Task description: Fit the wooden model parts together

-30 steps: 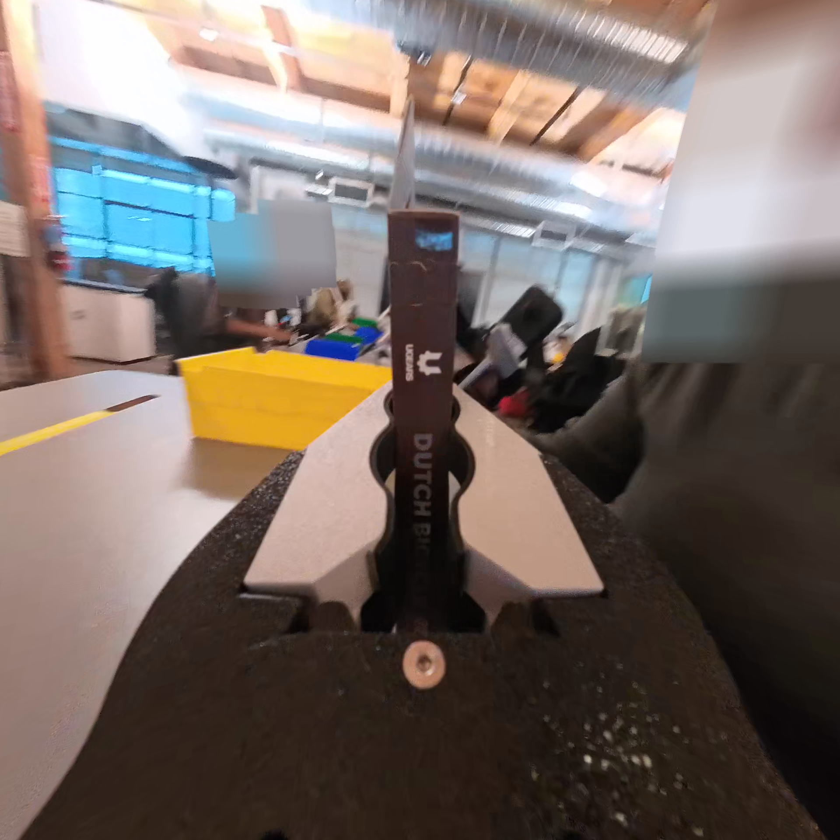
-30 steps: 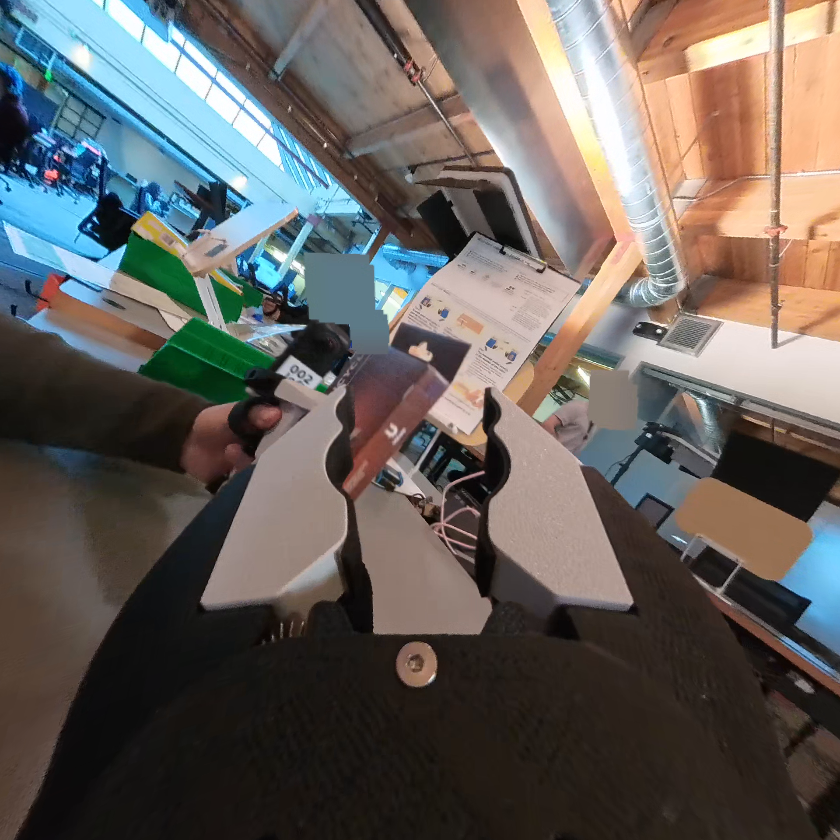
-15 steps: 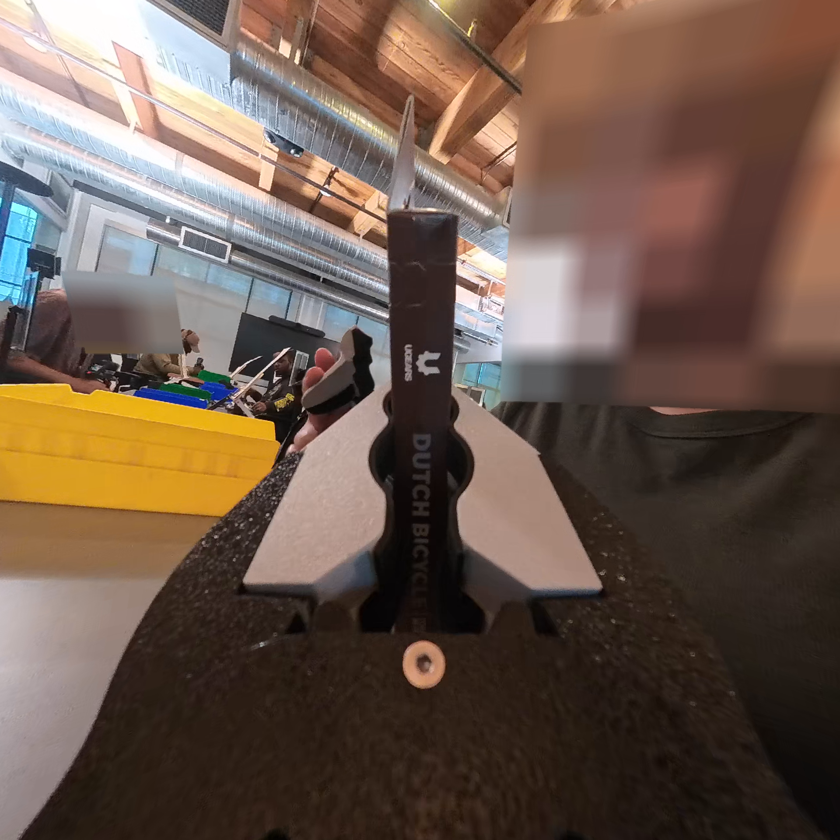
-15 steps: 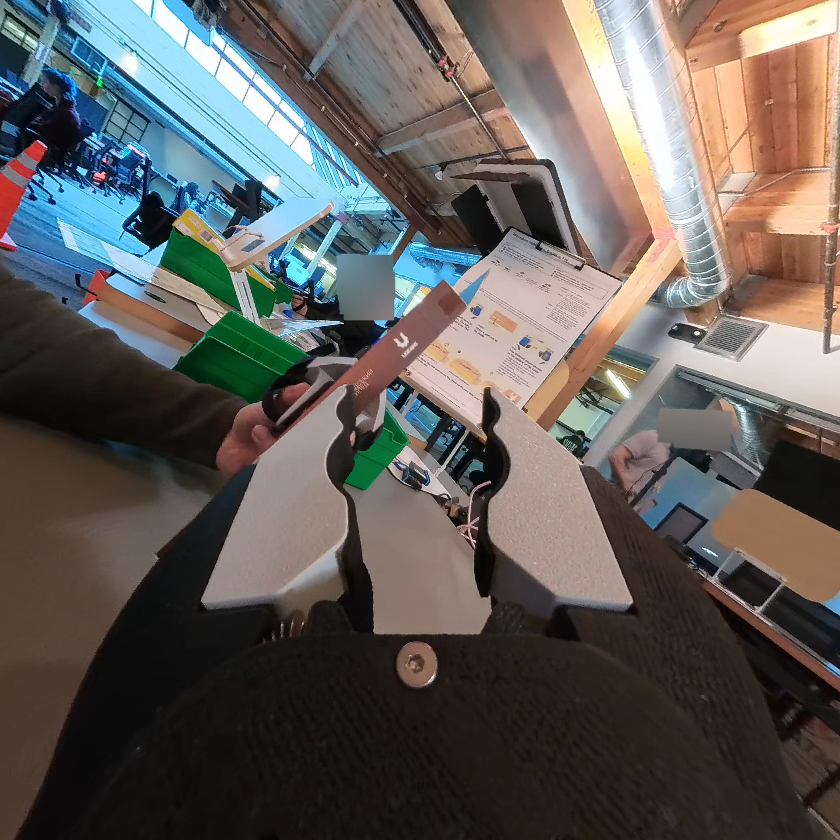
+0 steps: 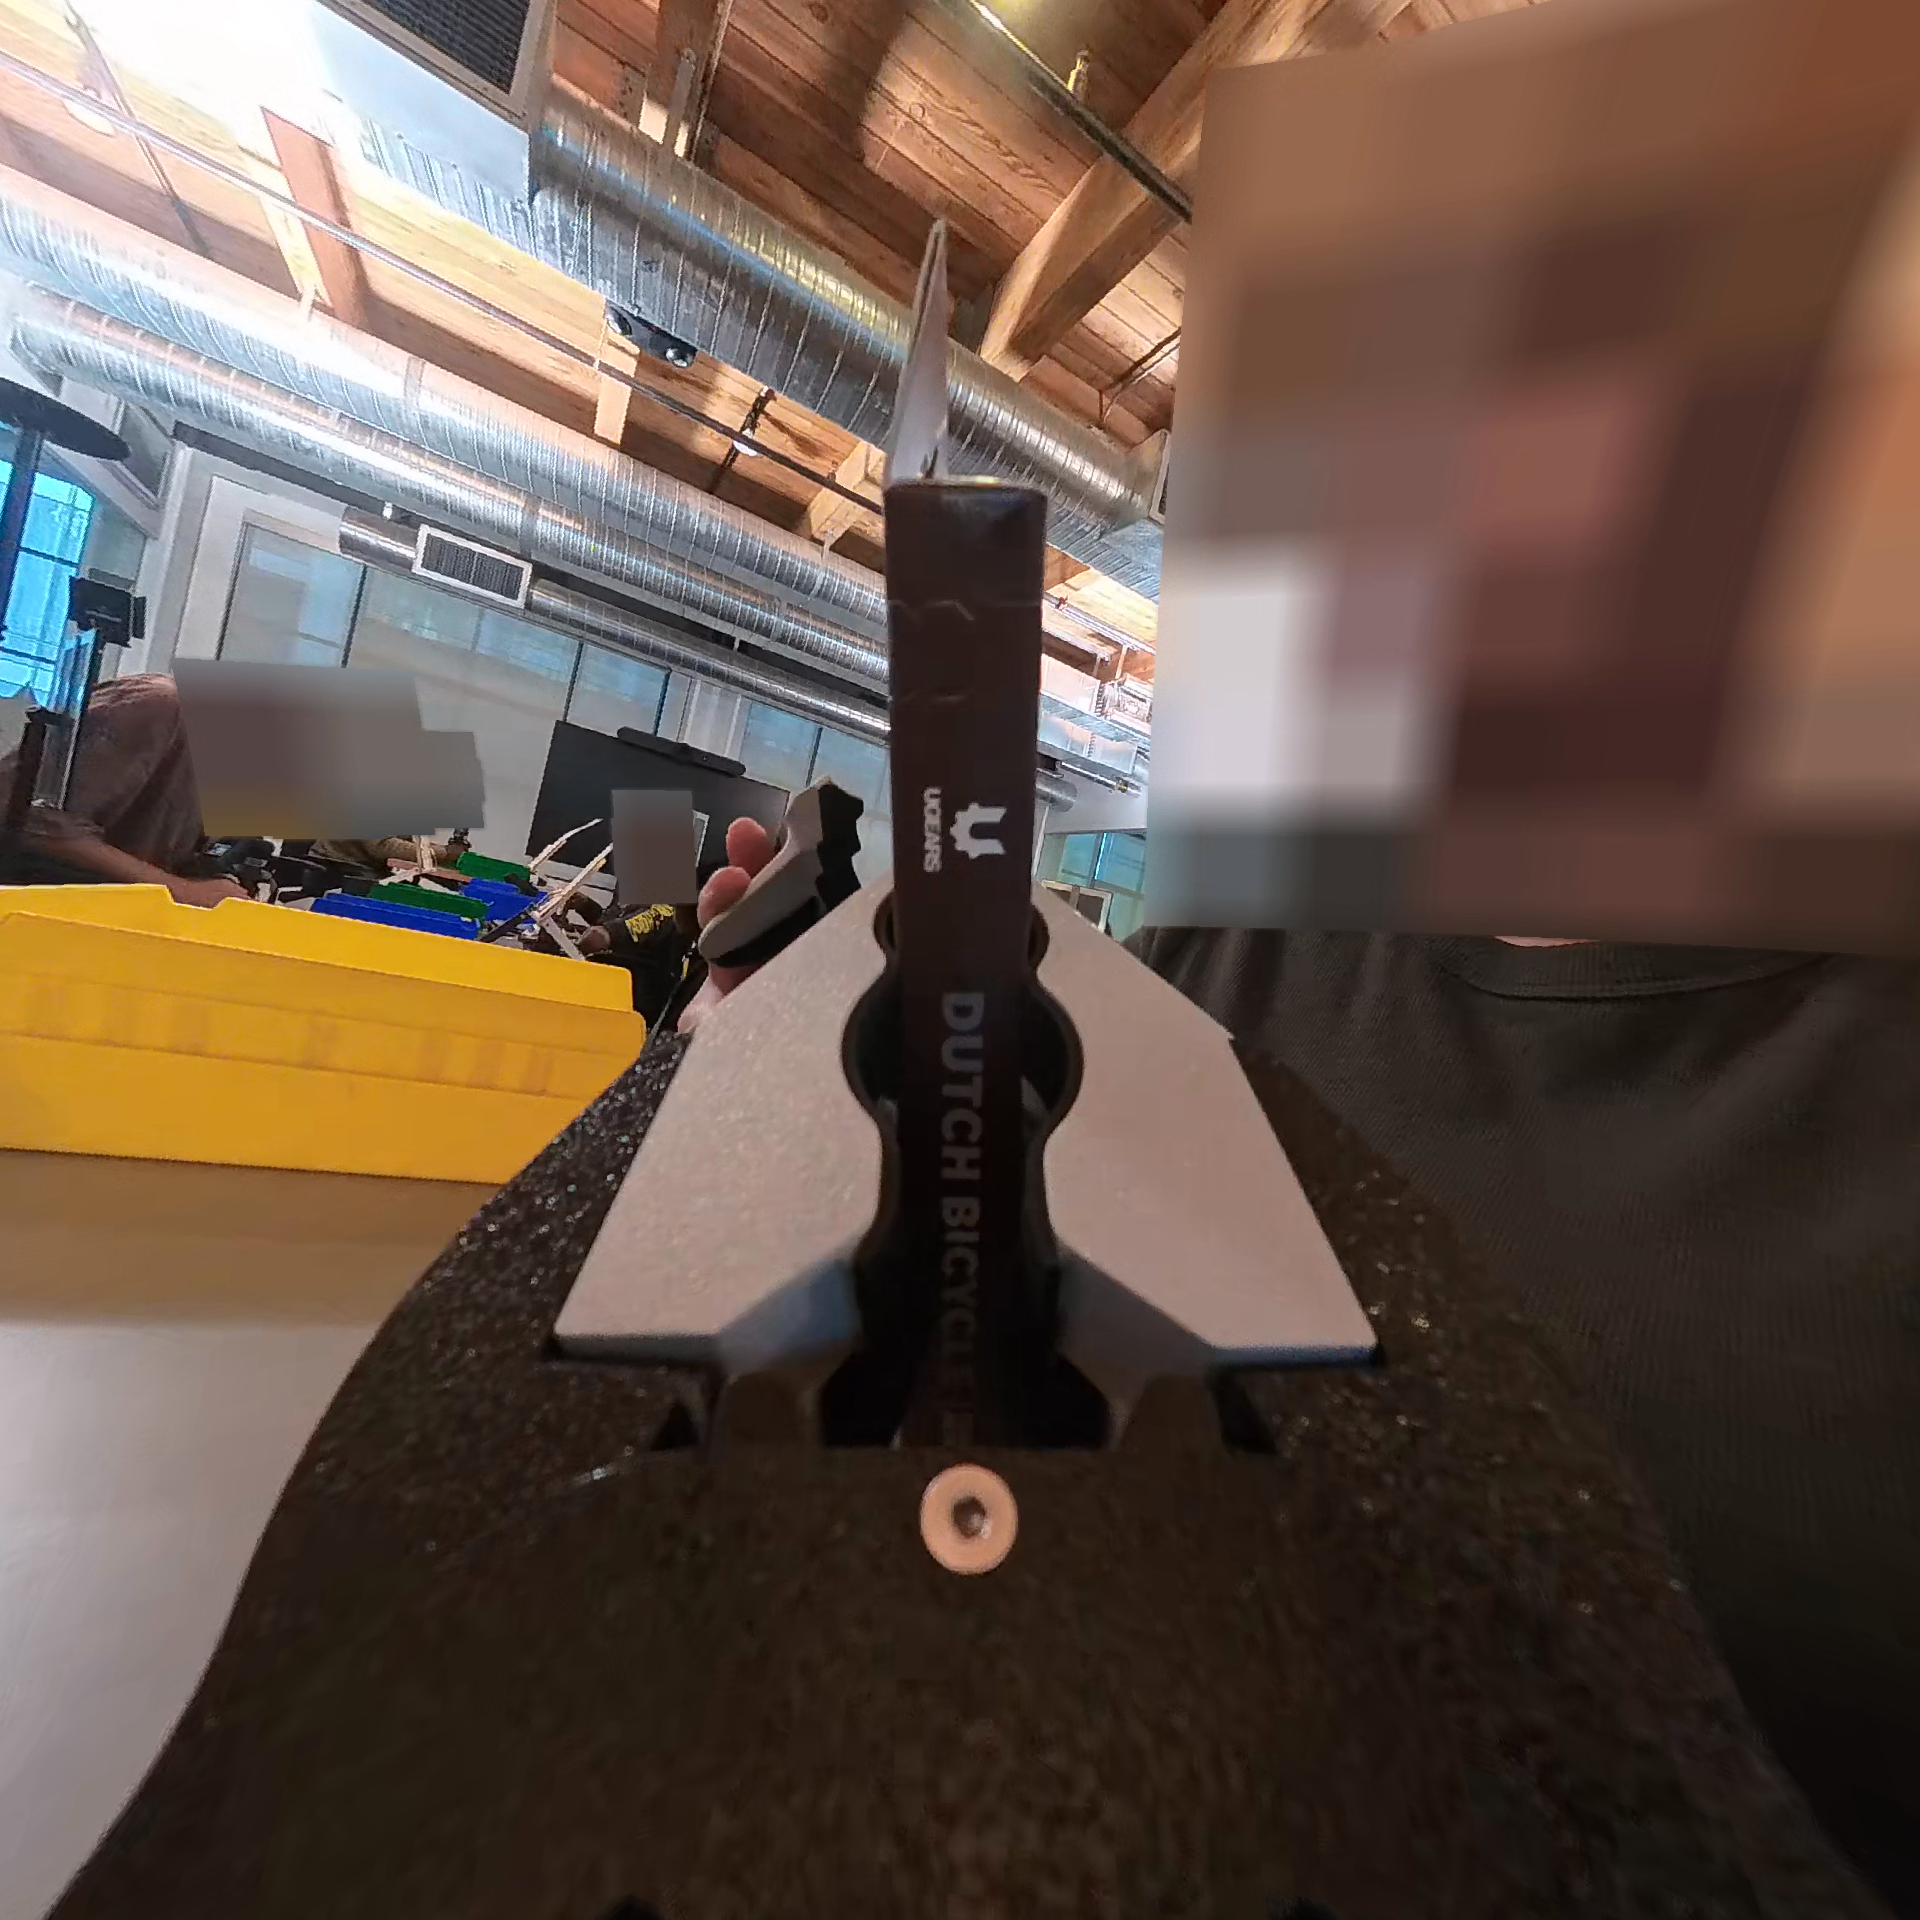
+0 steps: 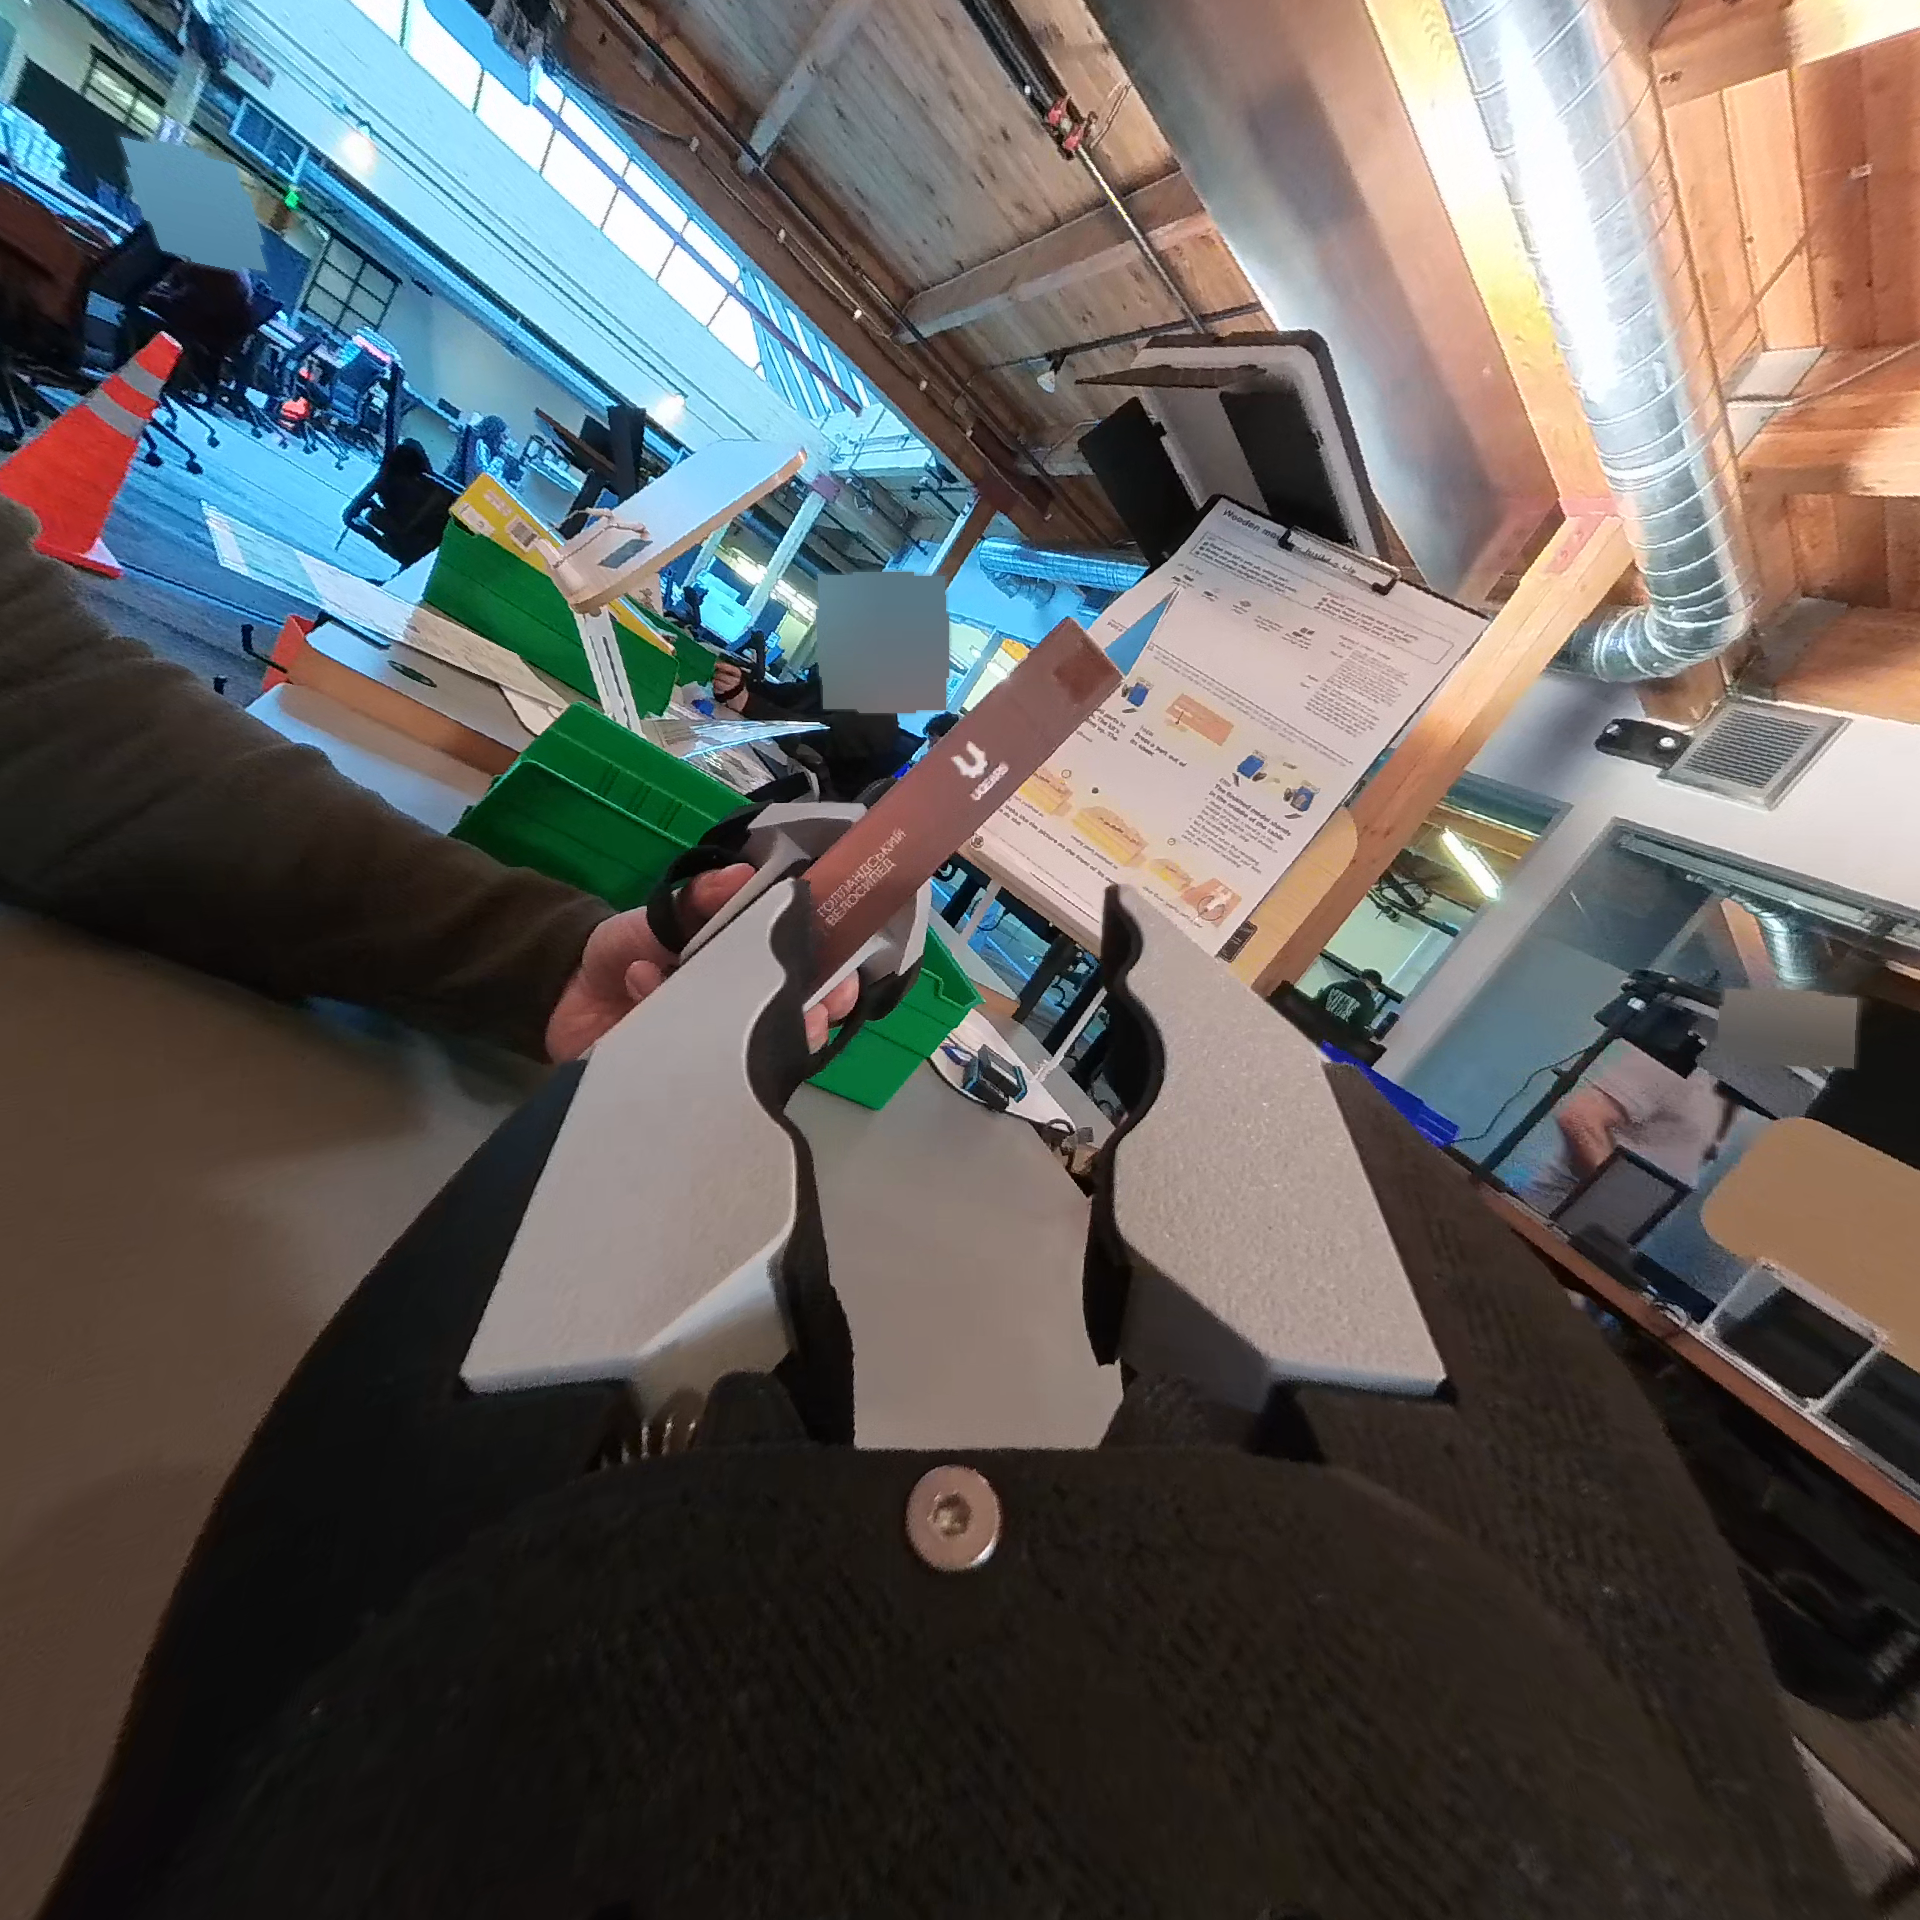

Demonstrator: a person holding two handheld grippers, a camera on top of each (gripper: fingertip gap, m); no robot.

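My left gripper is shut on a flat dark brown model-kit box, seen edge-on and upright between the fingers. A thin pale sheet sticks out of the box's top. In the right wrist view the same box slants up to the right, held by the left gripper in a person's hand. My right gripper is open and empty, just in front of the box. It also shows in the left wrist view, behind the left finger. No loose wooden parts are in view.
A yellow bin stands on the grey table at the left. Green bins and a clipboard with an instruction sheet stand beyond the box. The holder's dark-sleeved arm crosses the left. An orange cone is far off. One gripper's finger ends stand about 5 centimetres off the other's.
The left gripper has tilted up and turned toward the person, still shut on the box. In the right wrist view the box has turned edge-on and reaches higher. The right gripper stays open.
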